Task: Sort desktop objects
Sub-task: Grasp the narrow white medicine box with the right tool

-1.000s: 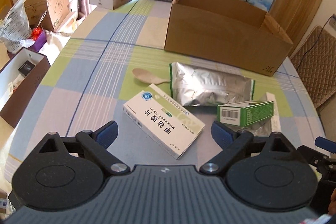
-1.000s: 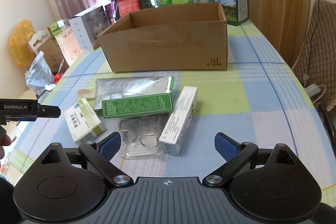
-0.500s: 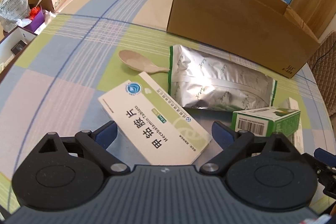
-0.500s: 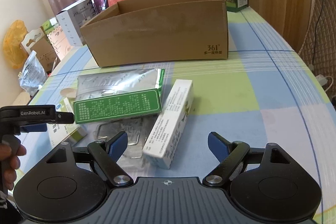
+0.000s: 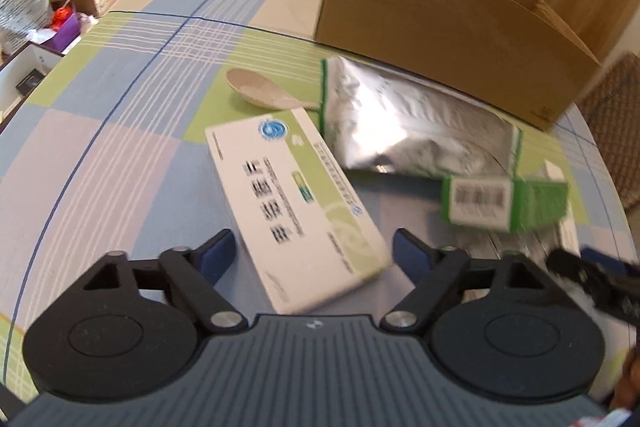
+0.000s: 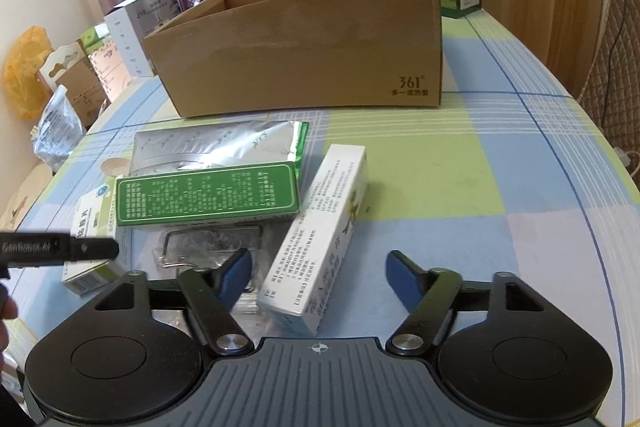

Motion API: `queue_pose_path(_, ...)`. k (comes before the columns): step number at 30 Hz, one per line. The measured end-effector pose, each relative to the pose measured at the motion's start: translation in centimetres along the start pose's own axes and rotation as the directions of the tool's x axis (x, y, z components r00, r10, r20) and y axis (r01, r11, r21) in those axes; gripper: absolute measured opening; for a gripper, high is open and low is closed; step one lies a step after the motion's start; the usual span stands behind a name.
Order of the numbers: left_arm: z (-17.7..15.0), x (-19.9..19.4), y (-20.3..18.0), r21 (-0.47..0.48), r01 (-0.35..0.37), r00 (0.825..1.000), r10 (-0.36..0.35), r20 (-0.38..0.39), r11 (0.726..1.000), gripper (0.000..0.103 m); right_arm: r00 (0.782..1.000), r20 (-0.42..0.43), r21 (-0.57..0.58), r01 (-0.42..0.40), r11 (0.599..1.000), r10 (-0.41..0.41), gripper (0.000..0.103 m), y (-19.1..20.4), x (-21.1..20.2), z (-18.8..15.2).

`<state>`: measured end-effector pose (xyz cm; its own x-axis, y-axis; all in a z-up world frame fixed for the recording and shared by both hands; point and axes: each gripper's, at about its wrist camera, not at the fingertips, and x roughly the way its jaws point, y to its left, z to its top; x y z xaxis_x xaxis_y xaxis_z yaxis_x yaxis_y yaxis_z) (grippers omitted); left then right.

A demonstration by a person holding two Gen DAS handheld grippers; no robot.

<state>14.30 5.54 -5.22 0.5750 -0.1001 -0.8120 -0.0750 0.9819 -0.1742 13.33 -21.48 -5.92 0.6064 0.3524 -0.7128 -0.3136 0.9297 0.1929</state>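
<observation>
Both closed in since a second ago: left gripper (image 5: 310, 253) jaws wide open, empty, straddling white-green medicine box (image 5: 296, 203); right gripper (image 6: 318, 273) likewise around long white box (image 6: 320, 239); grasps imminent.

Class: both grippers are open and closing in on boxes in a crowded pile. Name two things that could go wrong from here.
1. The left gripper straddles the white medicine box askew; closing might twist it aside.
2. The right gripper nears the tall white carton, which touches the green box; lifting may drag that along.
</observation>
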Motion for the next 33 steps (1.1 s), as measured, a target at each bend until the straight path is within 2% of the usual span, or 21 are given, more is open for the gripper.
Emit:
queue_pose_path(2,-0.7,-0.6,-0.4,0.026,0.007,1.000,-0.007,0.001,1.000,0.078,1.000,0.001,-0.008,-0.006,1.000,0.006,0.044,0.2,-0.3,-0.1)
queue_pose_path(4,-1.5,-1.0,-0.5,0.038,0.020,1.000,-0.020,0.003,0.999,0.078,1.000,0.003,-0.007,-0.009,1.000,0.009,0.034,0.4,-0.7,-0.2)
queue_pose_path(8,-2.8,-2.1,-1.0,0.076,0.035,0.999,-0.037,0.020,0.996,0.075,1.000,0.014,0.017,-0.001,1.000,0.001,0.026,0.3,-1.6,-0.7)
queue_pose_path(11,-4.1,-2.8,-1.4,0.113,0.053,0.998,-0.058,0.040,0.992,0.066,1.000,0.017,0.034,0.018,0.999,-0.019,0.024,0.2,-2.5,-1.2)
queue_pose_path(15,-5.7,-3.4,-2.1,0.151,0.042,0.998,-0.050,0.047,0.988,0.066,0.997,0.018,0.011,0.081,0.997,-0.081,0.024,0.4,-3.9,-2.0)
queue_pose_path(18,-6.5,-3.4,-2.4,0.188,0.014,0.998,-0.026,0.063,0.982,0.070,0.994,0.029,-0.010,0.108,0.994,-0.108,0.024,0.5,-4.5,-2.7)
queue_pose_path(22,-6.4,-3.7,-2.4,0.169,0.022,0.993,-0.041,0.108,0.985,0.084,0.995,0.048,-0.008,0.086,0.996,-0.085,0.024,0.2,-4.6,-3.0)
queue_pose_path(28,-5.1,-2.1,-2.5,0.130,-0.026,0.990,0.008,0.139,0.991,0.089,0.994,0.079,0.044,0.066,0.997,-0.069,0.025,-0.6,-4.8,-2.7)
queue_pose_path(33,-4.3,-1.1,-1.9,0.089,-0.043,0.986,0.028,0.165,0.995,0.091,0.994,0.080,0.082,0.072,0.994,-0.079,0.033,-1.4,-4.6,-2.6)
